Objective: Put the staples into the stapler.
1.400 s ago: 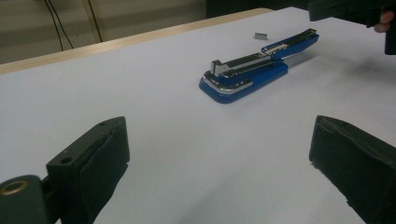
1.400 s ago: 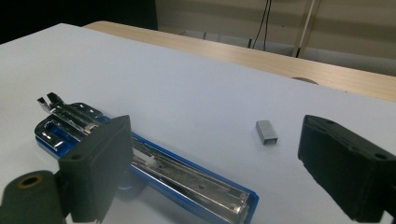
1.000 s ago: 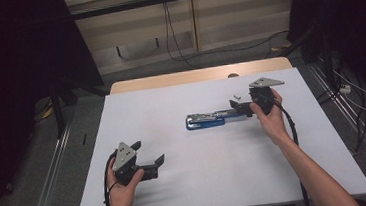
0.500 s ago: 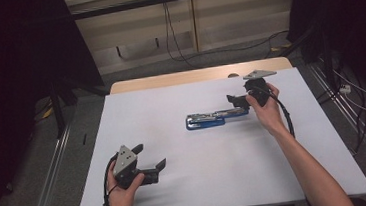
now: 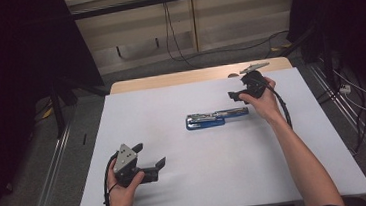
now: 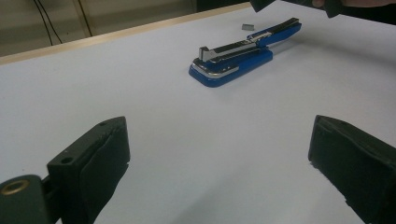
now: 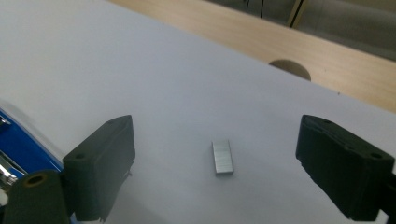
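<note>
A blue stapler lies swung open flat near the middle of the white sheet, its metal staple track up. A small silver strip of staples lies on the sheet just beyond the stapler's far end. My right gripper hovers open over that strip, which sits between and below its two jaws; the stapler's blue end shows at that view's left. My left gripper is open near the front left, pointing at the stapler, with nothing between its jaws.
The white sheet covers most of the wooden table, whose far edge has a round cable hole. Metal rails run along the floor on both sides. Cables trail on the floor behind.
My right gripper has lifted off the stapler's right end and moved farther back, over the staple strip. My left gripper has drifted slightly toward the front edge.
</note>
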A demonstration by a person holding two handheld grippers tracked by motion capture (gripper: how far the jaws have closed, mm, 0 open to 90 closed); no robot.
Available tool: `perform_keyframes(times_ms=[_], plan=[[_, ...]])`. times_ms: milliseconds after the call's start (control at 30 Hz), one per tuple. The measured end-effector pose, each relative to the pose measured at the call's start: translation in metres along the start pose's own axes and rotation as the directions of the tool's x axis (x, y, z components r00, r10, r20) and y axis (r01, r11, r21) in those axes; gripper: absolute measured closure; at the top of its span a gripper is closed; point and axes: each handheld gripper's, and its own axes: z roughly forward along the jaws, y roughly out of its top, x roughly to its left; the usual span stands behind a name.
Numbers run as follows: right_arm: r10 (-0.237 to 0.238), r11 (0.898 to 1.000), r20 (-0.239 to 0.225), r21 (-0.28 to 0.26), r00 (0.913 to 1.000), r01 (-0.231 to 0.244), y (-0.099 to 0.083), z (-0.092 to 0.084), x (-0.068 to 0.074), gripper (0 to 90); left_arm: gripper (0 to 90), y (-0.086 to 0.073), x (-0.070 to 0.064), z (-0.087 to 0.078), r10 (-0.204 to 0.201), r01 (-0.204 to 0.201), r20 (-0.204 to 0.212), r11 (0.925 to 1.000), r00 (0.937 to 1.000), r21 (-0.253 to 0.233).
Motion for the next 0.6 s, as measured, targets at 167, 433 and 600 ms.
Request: perform_keyframes(times_ms=[167, 433, 600], plan=[[0.000, 0.999, -0.017, 0.047, 0.9999, 0.000, 0.001, 0.009, -0.010, 17.2, 5.6, 0.000, -0.001, 0.000, 0.018, -0.018, -0.006, 0.9998, 0.9998, 0.006], [-0.009, 0.993, -0.032, 0.118, 0.9994, 0.012, 0.002, 0.018, -0.019, 26.5, 5.7, -0.001, 0.000, -0.001, 0.022, -0.022, -0.001, 0.9997, 0.9998, 0.007], [-0.042, 0.989, -0.043, 0.142, 0.9982, 0.047, 0.004, 0.019, -0.017, 36.5, 5.7, -0.001, 0.000, -0.003, 0.028, -0.028, -0.006, 0.9996, 0.9996, 0.006]])
